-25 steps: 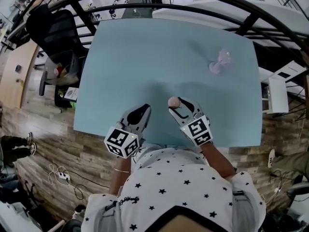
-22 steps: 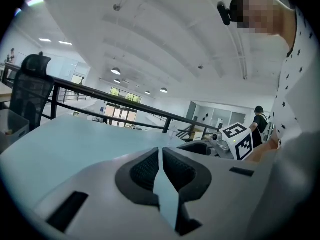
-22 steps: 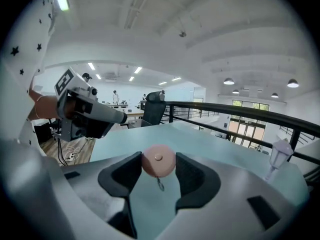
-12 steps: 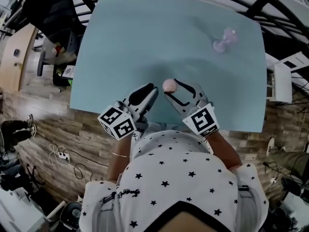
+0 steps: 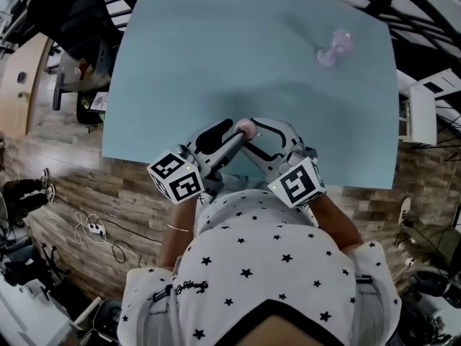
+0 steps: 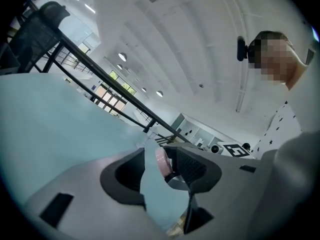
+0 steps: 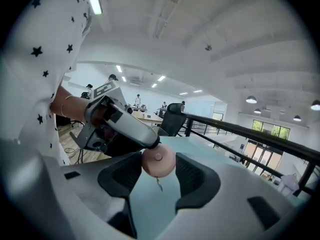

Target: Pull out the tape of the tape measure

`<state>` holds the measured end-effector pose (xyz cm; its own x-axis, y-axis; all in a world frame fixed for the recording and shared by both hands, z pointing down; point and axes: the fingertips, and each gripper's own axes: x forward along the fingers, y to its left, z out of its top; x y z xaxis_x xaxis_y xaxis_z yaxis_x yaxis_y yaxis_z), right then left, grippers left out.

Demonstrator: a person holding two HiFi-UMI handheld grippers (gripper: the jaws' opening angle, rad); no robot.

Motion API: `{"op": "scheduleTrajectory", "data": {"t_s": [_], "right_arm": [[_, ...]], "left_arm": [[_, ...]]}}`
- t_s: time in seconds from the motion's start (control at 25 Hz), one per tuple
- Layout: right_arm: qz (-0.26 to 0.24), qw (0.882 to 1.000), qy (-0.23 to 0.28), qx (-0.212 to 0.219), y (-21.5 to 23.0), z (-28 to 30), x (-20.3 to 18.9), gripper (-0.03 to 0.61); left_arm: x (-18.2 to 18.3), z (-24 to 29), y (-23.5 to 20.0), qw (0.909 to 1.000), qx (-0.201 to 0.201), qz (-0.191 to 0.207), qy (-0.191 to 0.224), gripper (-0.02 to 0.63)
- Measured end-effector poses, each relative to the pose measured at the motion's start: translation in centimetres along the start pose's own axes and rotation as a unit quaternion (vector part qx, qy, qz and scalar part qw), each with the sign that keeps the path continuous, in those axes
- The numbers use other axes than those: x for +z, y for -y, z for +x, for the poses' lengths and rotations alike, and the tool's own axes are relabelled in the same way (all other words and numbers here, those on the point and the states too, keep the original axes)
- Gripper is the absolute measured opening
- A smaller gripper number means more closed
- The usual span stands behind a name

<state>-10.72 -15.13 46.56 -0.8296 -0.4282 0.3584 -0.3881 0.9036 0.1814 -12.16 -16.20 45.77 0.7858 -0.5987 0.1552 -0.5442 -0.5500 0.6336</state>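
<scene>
Tape measure (image 7: pixel 158 163) gripped in right tool (image 7: pixel 159 159); left tool (image 6: pixel 155 158) just opening, measure seemingly between its jaws.

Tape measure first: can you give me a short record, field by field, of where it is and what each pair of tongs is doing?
Tape measure: small, round, pink, over the near edge of the table
Right tongs: closed on the tape measure
Left tongs: open, jaws just widened; tape measure's edge between them, ungripped
Tape: not pulled out; tab hangs under the case
Elsewhere: pale pink object at the far side of the table
</scene>
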Motion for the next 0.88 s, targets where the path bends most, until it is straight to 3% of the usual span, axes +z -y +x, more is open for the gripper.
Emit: {"op": "scheduleTrajectory", "data": {"t_s": [0.16, 0.28, 0.44, 0.88], "right_arm": [[-0.031, 1.0, 0.0, -0.001, -0.4, -0.4, 1.0, 0.21], [-0.035, 0.999, 0.011, -0.006, -0.3, -0.3, 1.5, 0.212], [-0.039, 0.999, 0.025, -0.015, -0.1, -0.4, 2.0, 0.212], [-0.052, 0.998, 0.045, -0.014, 0.7, -0.5, 3.1, 0.21]], "left_arm": [[-0.2, 0.3, 0.6, 0.9998, -0.019, -0.008, -0.007, 0.198], [0.3, 0.3, 1.0, 0.9992, -0.034, -0.022, 0.005, 0.107], [1.0, 0.2, 1.3, 0.9975, -0.047, -0.047, 0.023, 0.086], [2.7, 0.0, 1.5, 0.9986, -0.048, -0.008, 0.023, 0.083]]}}
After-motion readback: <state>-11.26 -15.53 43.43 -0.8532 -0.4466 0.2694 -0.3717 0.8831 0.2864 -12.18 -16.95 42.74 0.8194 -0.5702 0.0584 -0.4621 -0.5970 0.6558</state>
